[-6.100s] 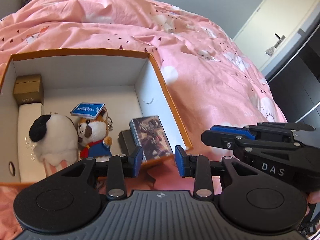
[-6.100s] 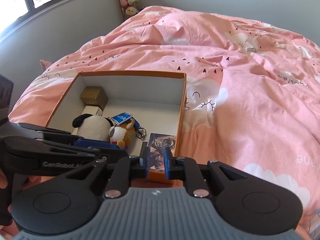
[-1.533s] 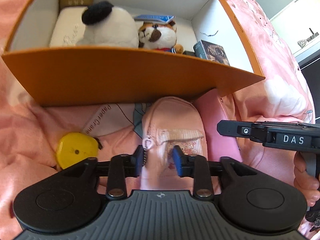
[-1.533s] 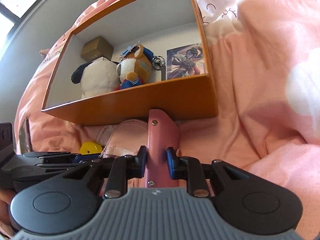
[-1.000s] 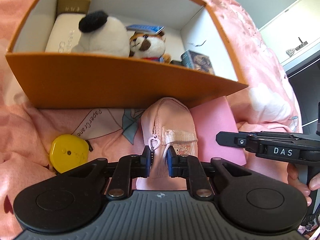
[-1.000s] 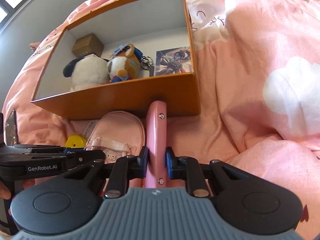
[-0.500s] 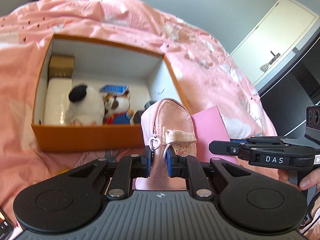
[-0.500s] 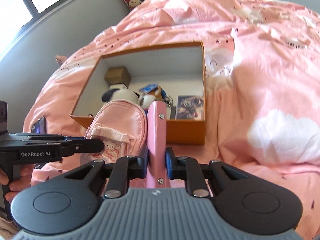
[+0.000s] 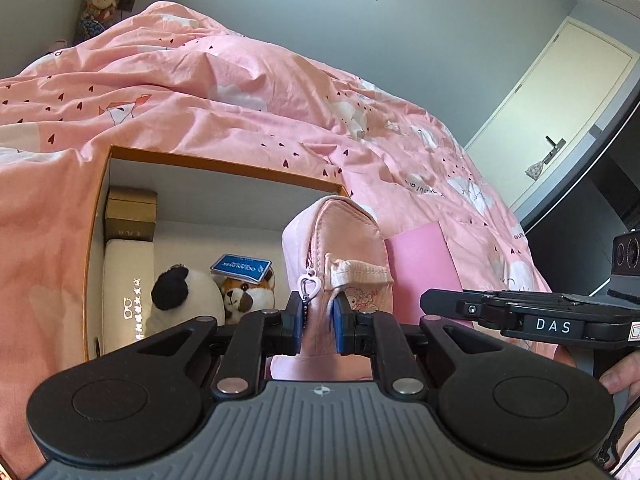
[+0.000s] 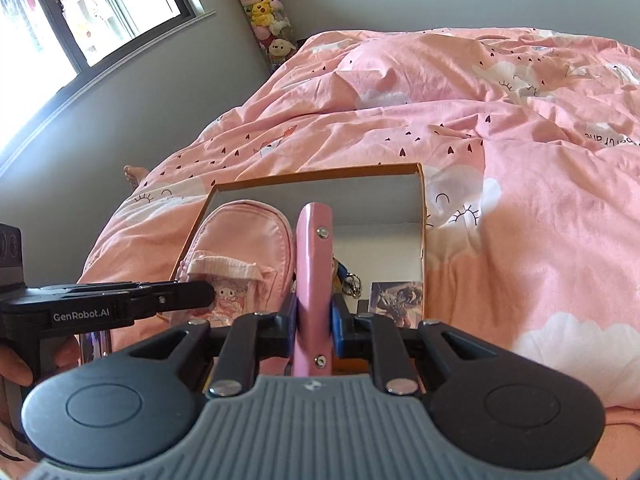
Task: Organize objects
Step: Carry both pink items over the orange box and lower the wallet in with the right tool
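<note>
1. Two pink things are up in the air, just in front of the box on the bed.
2. One is a soft pouch. It looks light and floppy, so it may sag. The left tool is clamped on its near end, by the zipper. That seems a good place to hold.
3. The other is a flat, stiff pink case. It looks smooth and might slip. The right tool is clamped on its thin edge, near the end.
4. Inside the box sit a panda toy, a fox toy, a small brown box and a picture card.
5. My guess: both pink things go in the box next.
</note>
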`<state>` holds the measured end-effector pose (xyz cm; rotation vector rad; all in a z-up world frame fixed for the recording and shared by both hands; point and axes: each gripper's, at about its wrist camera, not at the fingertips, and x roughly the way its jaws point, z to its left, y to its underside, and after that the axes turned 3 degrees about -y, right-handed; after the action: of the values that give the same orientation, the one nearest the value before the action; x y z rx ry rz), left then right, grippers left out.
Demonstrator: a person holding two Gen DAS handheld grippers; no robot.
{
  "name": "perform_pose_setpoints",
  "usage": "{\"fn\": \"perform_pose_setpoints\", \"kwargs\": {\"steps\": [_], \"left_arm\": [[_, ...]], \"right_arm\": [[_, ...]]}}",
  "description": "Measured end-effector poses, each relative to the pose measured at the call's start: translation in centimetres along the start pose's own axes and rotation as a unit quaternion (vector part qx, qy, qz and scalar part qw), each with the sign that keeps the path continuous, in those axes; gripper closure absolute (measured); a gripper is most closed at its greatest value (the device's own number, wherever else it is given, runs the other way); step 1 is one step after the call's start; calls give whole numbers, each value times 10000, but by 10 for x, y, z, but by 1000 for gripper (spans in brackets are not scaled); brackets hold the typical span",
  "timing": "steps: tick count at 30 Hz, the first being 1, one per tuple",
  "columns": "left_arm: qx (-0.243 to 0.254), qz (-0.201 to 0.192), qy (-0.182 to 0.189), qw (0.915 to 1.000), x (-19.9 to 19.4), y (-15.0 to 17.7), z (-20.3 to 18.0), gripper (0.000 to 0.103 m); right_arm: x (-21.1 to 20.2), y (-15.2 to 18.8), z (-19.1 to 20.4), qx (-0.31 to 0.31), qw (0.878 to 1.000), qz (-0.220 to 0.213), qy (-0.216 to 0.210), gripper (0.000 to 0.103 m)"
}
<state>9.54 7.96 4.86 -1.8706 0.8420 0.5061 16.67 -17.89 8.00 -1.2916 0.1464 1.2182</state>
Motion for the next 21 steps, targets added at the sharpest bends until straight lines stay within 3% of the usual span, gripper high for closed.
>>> {"fn": "perform_pose_setpoints", "kwargs": {"steps": [11, 21], "left_arm": [[-197, -246, -436, 9986, 34, -50, 30, 87], [-328, -28, -415, 9986, 70, -62, 44, 87]], "right_arm": [[71, -57, -24, 498, 9987, -133, 56, 85], [164, -64, -50, 646, 9958, 421, 486, 85]]}}
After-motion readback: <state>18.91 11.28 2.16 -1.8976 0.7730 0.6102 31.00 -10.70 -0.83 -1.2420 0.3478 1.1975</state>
